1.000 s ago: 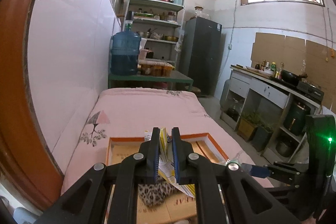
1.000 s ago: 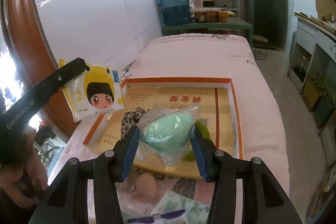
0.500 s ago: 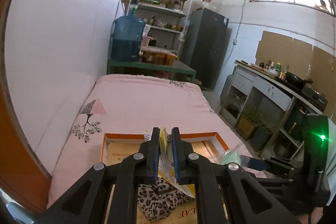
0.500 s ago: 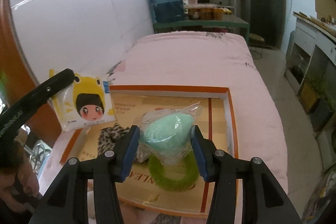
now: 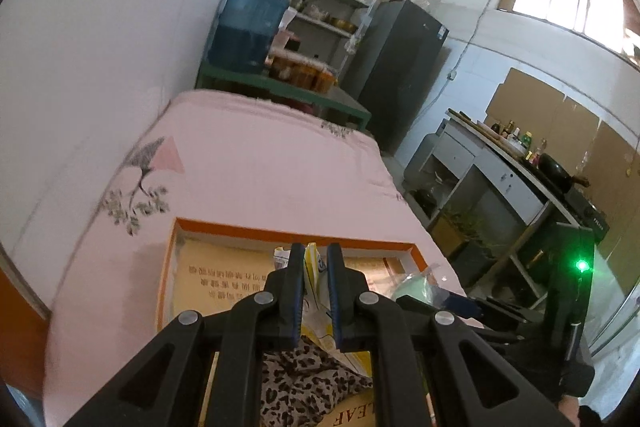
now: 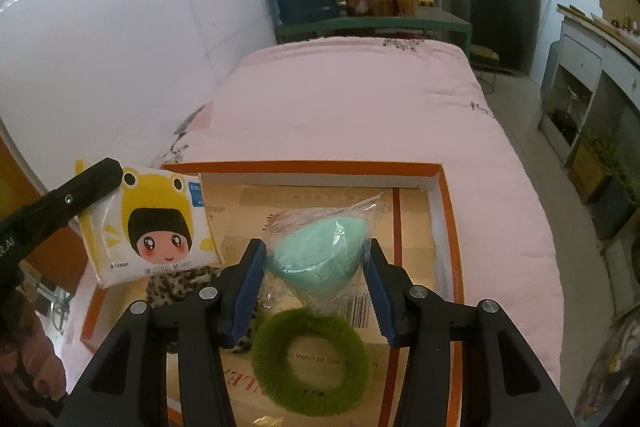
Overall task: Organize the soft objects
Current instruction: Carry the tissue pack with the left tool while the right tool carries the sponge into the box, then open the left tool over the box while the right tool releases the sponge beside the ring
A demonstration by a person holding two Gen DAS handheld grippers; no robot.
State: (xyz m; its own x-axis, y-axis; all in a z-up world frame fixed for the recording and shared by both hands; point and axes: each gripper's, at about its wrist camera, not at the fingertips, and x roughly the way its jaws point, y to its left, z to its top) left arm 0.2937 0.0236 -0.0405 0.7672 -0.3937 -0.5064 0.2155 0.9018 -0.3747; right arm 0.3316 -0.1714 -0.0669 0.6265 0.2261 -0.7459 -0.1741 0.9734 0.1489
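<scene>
**Two grippers over an orange-rimmed box**

While a pink bedspread (image 6: 360, 99) fills the middle of both views, the shallow orange-rimmed box (image 6: 448, 227) lies on it at lower centre. Inside, lower centre, rest a leopard-print cloth (image 5: 304, 383) and a green fuzzy ring (image 6: 312, 363). Left gripper (image 5: 316, 267): fingers nearly together, pinching a yellow cartoon tissue pack (image 6: 154, 227) above the box's left edge. Right gripper (image 6: 316, 263): fingers about half apart, clamping a bagged mint-green sponge (image 6: 320, 251) above the ring.
</scene>
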